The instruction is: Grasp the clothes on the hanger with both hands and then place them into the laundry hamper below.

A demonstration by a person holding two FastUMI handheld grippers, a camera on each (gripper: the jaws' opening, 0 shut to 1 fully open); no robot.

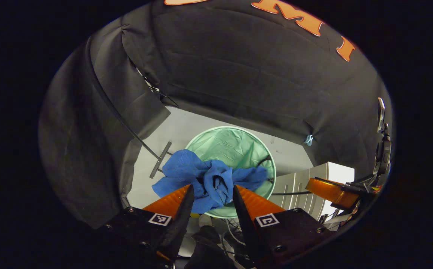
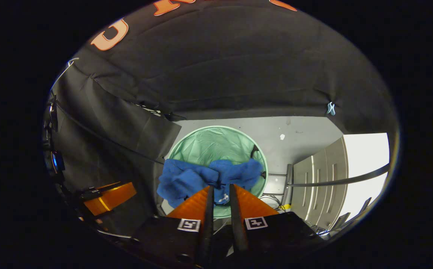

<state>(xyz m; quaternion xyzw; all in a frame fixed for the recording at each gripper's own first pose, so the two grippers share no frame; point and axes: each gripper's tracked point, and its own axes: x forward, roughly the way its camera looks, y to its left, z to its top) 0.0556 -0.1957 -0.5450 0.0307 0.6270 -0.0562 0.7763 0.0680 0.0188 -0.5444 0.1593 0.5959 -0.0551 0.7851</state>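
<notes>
Blue cloth, the clothes point(image 1: 209, 179), is seen bunched over the near rim of the round green laundry hamper point(image 1: 235, 144), which stands on a pale floor point(image 1: 186, 127) below the black booth wall point(image 1: 239, 74). In the left gripper view the left gripper point(image 1: 211, 194) is seen spread apart, with the crumpled blue fabric showing in the gap between the fingertips; it cannot be told whether the fingers touch it. In the right gripper view the right gripper point(image 2: 220, 192) is seen with its fingers brought close together, only a narrow slit being left, and the clothes point(image 2: 209, 177) lie just beyond the tips, draped across the hamper point(image 2: 216, 144) edge; a pinch on the fabric cannot be confirmed. A white cabinet point(image 2: 317, 186) is seen to the right of the hamper.
</notes>
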